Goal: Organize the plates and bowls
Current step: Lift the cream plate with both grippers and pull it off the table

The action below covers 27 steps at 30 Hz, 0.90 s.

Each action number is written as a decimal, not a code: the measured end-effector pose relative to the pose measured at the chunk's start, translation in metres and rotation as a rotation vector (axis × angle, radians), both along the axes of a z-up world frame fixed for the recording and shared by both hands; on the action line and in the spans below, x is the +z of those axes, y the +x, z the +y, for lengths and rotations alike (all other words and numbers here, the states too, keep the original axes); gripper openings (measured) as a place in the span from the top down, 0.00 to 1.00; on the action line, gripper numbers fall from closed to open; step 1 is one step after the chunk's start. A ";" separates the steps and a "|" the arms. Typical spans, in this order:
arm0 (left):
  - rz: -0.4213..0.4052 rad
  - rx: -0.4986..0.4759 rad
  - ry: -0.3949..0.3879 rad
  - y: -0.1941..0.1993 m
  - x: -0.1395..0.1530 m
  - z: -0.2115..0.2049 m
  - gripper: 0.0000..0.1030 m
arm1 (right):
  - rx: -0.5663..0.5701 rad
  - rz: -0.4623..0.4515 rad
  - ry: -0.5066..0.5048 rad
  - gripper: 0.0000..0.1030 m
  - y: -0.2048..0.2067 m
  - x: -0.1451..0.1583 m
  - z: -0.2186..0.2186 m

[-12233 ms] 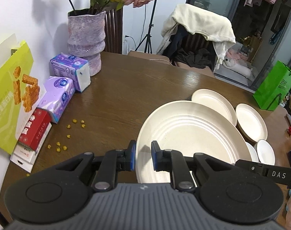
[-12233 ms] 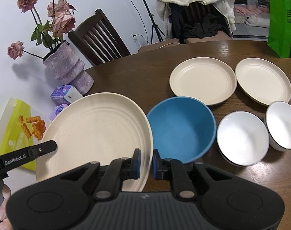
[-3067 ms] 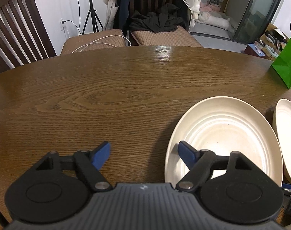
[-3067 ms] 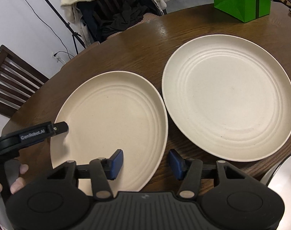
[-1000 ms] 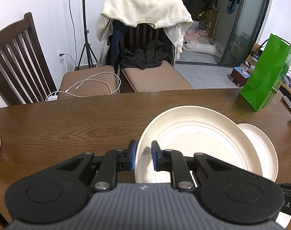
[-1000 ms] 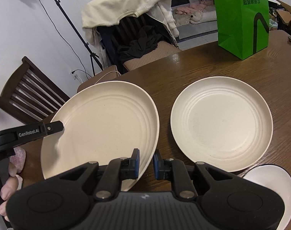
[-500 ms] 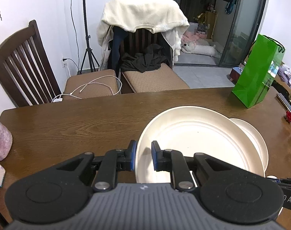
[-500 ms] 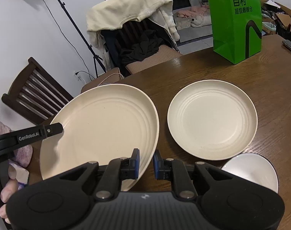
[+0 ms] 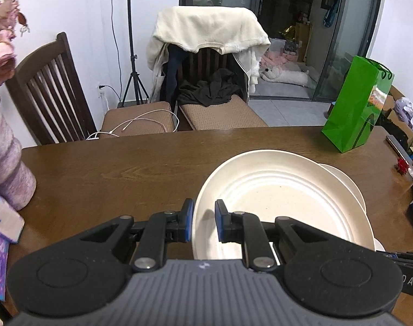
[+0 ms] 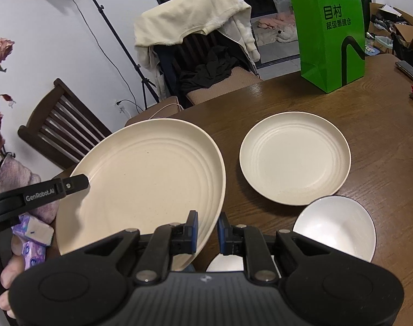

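The large plate (image 10: 141, 182) is clamped at opposite rims by the left hand-held gripper (image 9: 203, 224) and the right hand-held gripper (image 10: 207, 232). The smaller plate (image 10: 294, 161), resting on the surface (image 10: 383, 168), lies forward and right of it, nearer the right one.

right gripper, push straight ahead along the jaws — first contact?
The right gripper is already clamped on the large cream plate rim. Just right of that rim, the next thing ahead looks like bare wooden table, left of the smaller cream plate; depth is unclear.

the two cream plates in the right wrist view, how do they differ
The held plate is lifted and tilted, pinched at opposite rims by the left gripper and right gripper; the other plate lies flat on the table, untouched. The held plate looks larger. Both are cream, round and ribbed.
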State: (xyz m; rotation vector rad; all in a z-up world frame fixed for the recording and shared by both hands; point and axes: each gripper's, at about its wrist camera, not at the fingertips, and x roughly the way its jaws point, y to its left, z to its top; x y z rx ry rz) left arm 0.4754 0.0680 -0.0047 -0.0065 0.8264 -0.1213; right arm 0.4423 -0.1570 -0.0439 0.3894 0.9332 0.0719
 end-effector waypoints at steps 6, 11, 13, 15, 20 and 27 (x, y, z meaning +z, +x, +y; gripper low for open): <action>-0.011 0.013 -0.001 -0.027 0.010 0.001 0.84 | 0.019 -0.009 0.003 0.86 -0.022 0.009 0.000; -0.015 0.023 0.005 -0.047 0.015 0.000 0.84 | 0.034 -0.017 0.004 0.86 -0.038 0.015 0.000; -0.016 0.029 0.004 -0.056 0.016 0.000 0.84 | 0.041 -0.018 0.000 0.86 -0.045 0.016 0.000; -0.017 0.033 0.004 -0.065 0.017 0.001 0.84 | 0.047 -0.020 -0.002 0.86 -0.052 0.018 0.001; -0.021 0.050 -0.001 -0.087 0.020 0.001 0.84 | 0.060 -0.024 -0.003 0.86 -0.071 0.022 -0.001; -0.024 0.071 -0.002 -0.116 0.023 0.004 0.84 | 0.083 -0.026 -0.004 0.86 -0.094 0.025 -0.002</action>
